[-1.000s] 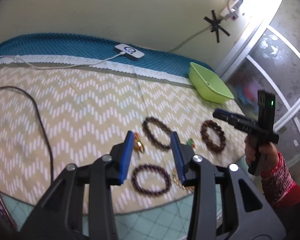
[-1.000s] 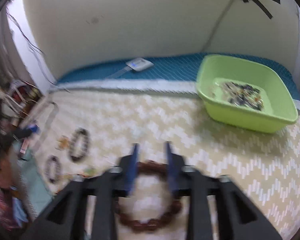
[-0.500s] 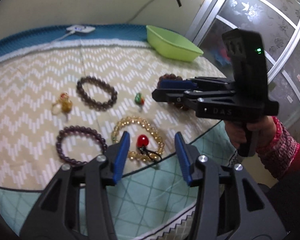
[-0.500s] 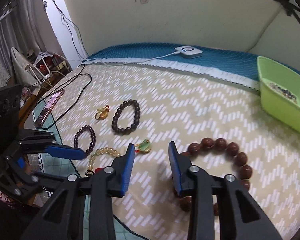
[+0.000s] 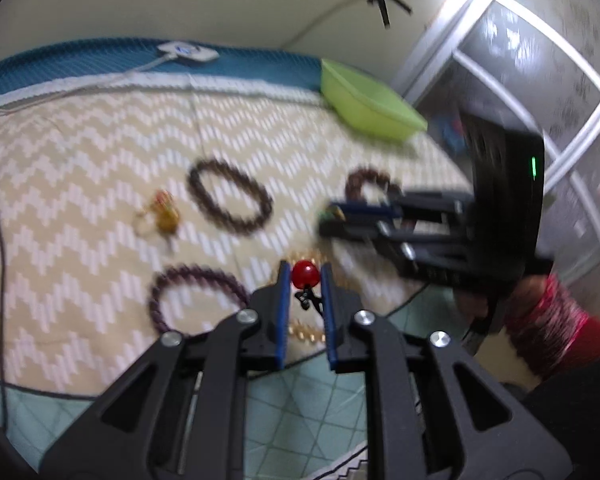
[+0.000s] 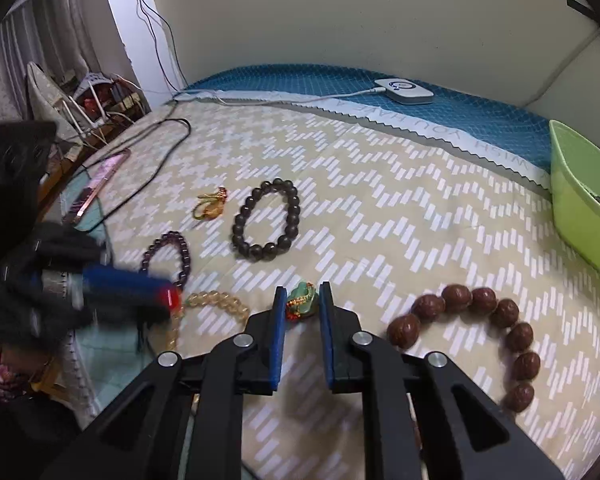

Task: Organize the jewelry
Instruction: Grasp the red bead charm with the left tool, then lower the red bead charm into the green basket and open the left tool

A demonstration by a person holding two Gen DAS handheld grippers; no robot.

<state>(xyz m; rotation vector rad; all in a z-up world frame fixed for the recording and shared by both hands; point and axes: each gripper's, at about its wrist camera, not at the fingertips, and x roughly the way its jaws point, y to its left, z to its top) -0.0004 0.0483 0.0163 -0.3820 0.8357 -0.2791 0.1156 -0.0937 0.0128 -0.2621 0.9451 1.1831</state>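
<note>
Here, on the zigzag-patterned mat (image 6: 380, 208), the left gripper (image 5: 305, 276) is pinching a red bead (image 5: 305, 273) between its 2 blue pads (image 5: 283, 312); the bead is sitting on the yellow bead bracelet (image 6: 216, 304), which is lying at the near edge of the mat. In the right wrist view the same tool is showing up blurred at the left, with the red bead at its tip touching the yellow strand.

The right gripper (image 6: 302, 304) is reaching low over the mat with its jaws partly spread, and a small green pendant (image 6: 305, 300) with red and gold trim is sitting between the blue tips. I cannot tell whether the pads are touching it.

Around them, the other pieces are lying flat and apart from one another: a large brown bead bracelet (image 6: 500, 332) just to the right of the right gripper, a dark bead bracelet (image 6: 268, 220) further back toward the middle of the mat, a purple bead bracelet (image 6: 168, 256) near the left gripper, and a small gold charm (image 6: 212, 206) beside the dark one.

At the far right edge a lime green bin (image 6: 584, 208) is resting on the mat. A white device (image 6: 404, 90) with a cable is lying on the blue cloth (image 6: 480, 116) by the wall.
</note>
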